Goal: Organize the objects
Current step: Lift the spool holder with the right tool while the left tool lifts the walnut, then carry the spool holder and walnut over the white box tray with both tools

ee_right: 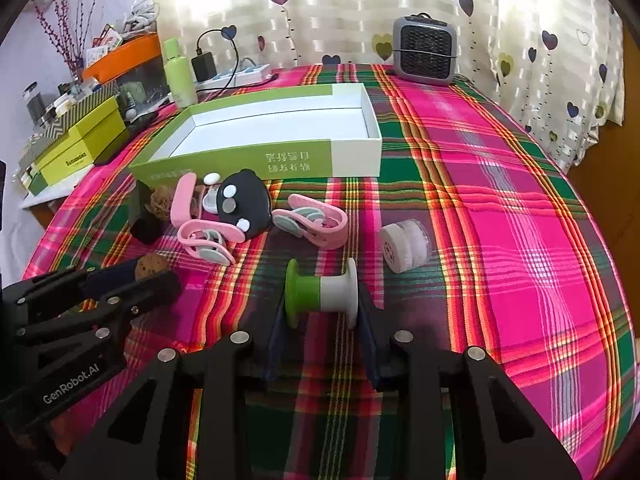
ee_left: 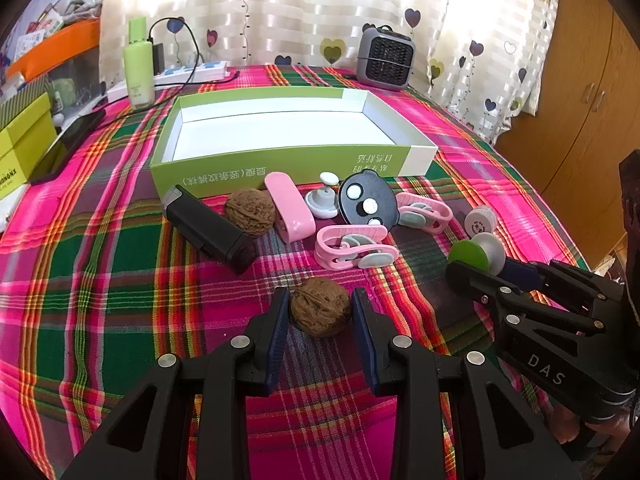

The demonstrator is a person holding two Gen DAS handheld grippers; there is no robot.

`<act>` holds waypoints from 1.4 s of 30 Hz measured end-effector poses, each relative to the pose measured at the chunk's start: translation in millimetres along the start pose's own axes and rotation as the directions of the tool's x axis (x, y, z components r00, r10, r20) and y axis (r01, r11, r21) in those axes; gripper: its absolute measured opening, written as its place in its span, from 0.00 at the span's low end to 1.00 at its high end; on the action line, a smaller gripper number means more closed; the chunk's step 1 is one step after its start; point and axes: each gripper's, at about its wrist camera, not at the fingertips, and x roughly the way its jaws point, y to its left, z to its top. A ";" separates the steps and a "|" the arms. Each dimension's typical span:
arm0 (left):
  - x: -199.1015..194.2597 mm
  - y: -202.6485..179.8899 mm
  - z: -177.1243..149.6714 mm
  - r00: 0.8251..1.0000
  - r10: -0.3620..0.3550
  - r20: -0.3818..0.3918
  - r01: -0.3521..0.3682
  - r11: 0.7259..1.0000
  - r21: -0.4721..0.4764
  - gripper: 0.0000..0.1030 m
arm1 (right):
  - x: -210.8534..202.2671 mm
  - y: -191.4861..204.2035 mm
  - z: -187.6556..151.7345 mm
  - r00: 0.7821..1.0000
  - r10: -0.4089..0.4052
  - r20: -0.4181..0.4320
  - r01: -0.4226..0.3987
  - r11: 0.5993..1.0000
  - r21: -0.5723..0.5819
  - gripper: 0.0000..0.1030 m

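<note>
A green and white open box point(ee_left: 280, 160) lies on the plaid tablecloth, empty inside; it also shows in the right wrist view point(ee_right: 256, 158). My left gripper point(ee_left: 320, 310) is shut on a brown walnut point(ee_left: 320, 311) that rests on the cloth. My right gripper point(ee_right: 322, 302) is shut on a green and grey spool point(ee_right: 320, 296), also seen in the left wrist view point(ee_left: 478, 254). Before the box lie a second walnut point(ee_left: 251, 212), a black block point(ee_left: 210, 230), a pink case point(ee_left: 289, 206), two pink clips point(ee_left: 352, 248), a black round piece point(ee_left: 366, 202) and a white cap point(ee_right: 404, 246).
A grey heater point(ee_left: 384, 58) stands at the back right. A green bottle point(ee_left: 138, 66) and a power strip point(ee_left: 192, 72) stand at the back left. Yellow-green boxes point(ee_right: 80, 148) and an orange tray point(ee_right: 124, 56) are at the left. A wooden cabinet point(ee_left: 580, 100) is at the right.
</note>
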 end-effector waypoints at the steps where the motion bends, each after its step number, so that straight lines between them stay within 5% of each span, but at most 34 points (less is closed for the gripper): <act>1: 0.4 -1.1 0.1 1.000 0.001 -0.001 -0.001 1.000 0.002 0.28 | -0.4 -0.3 0.3 1.000 0.004 0.001 -0.004 1.000 0.001 0.32; 21: -19.8 4.4 9.8 0.998 0.039 0.054 -0.039 0.999 0.001 0.28 | -11.4 16.6 18.3 0.994 0.098 0.045 -0.095 0.993 -0.068 0.32; 42: -22.4 25.0 59.9 0.993 0.042 0.110 -0.041 0.999 -0.012 0.28 | -3.4 22.8 65.3 0.986 0.146 0.078 -0.138 0.986 -0.098 0.32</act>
